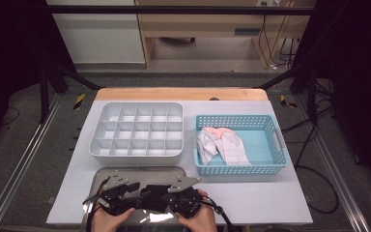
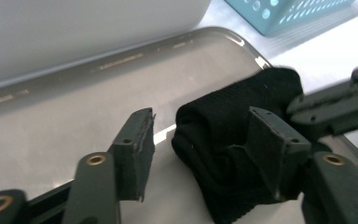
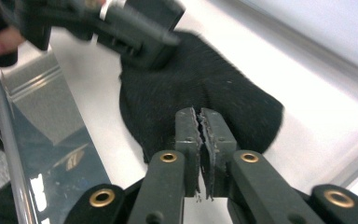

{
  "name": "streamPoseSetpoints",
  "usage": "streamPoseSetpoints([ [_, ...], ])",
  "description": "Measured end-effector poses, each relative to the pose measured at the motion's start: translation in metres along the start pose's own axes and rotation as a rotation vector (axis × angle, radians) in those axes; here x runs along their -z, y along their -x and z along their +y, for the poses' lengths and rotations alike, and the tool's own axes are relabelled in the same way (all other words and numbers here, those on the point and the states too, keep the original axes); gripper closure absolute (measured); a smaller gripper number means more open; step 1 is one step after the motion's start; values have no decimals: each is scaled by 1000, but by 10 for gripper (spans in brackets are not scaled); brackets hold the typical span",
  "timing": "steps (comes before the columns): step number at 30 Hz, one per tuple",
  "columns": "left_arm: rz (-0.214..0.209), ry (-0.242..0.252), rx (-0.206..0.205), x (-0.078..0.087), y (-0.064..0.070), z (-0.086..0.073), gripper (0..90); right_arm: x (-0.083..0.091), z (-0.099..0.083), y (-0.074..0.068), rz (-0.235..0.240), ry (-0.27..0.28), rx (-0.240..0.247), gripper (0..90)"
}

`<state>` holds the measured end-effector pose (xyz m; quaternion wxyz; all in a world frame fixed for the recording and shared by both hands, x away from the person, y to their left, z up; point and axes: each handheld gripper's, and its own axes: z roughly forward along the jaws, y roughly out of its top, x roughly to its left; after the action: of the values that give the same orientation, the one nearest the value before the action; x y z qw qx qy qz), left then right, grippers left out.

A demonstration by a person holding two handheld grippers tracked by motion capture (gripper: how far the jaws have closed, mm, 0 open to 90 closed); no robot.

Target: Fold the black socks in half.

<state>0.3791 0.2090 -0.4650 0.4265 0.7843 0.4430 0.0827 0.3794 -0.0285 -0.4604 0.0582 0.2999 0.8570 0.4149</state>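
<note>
Writing: none legible.
Black sock (image 2: 242,140): ribbed knit, bunched, lying on the metal tray (image 1: 140,172) at 6 o'clock on the table.
Left gripper (image 2: 205,149): jaws wide, straddling it.
Right gripper (image 3: 199,140): jaws pinched tight on its edge.

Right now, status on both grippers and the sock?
Left gripper open, jaws astride the black sock. Right gripper shut at the sock's edge. Sock bunched on the metal tray. Nothing in the way.

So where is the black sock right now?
The black sock lies on the metal tray at the near edge of the table in the high view, between the left gripper and the right gripper, in front of the white divided box.
</note>
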Motion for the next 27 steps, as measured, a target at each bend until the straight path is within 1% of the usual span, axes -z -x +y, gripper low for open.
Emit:
streamPoseSetpoints([
  [2,-10,-7,10,-1,0,-3,365,3,1,0,7,23,-8,846],
  [3,-16,-9,16,-2,0,-5,353,4,1,0,15,23,-12,847],
  [5,-22,-11,22,-2,1,-8,336,3,-1,0,18,3,-6,856],
  [7,-38,-13,33,-4,2,-11,321,0,-3,1,29,-12,-11,859],
  [8,-44,-18,31,-4,2,-11,321,1,-4,1,29,-10,-16,861],
  [10,-62,-23,36,-5,3,-12,314,2,-5,1,32,-27,-20,862],
  [13,-74,-26,28,-6,5,-12,301,3,-7,2,33,-37,-36,865],
  [14,-77,-30,19,-6,5,-11,293,3,-8,2,37,-35,-43,865],
  [18,-96,-41,7,-5,5,-9,244,4,-7,3,29,-29,-44,855],
  [19,-95,-40,8,-5,5,-9,245,5,-7,3,26,-26,-41,851],
  [20,-91,-36,10,-5,5,-9,265,7,-6,3,26,-21,-33,847],
  [21,-84,-36,8,-5,5,-9,286,8,-6,3,24,-8,-35,846],
  [22,-80,-37,10,-5,5,-9,298,12,-4,2,29,14,-35,849],
  [24,-76,-33,8,-5,6,-9,344,18,-1,-1,61,49,-25,855],
  [25,-70,-36,7,-6,6,-8,348,19,0,-3,77,58,-23,857],
  [26,-69,-39,10,-6,6,-8,348,19,1,-6,104,54,-20,858],
  [27,-63,-42,9,-7,5,-7,349,18,1,-8,117,50,-16,862],
])
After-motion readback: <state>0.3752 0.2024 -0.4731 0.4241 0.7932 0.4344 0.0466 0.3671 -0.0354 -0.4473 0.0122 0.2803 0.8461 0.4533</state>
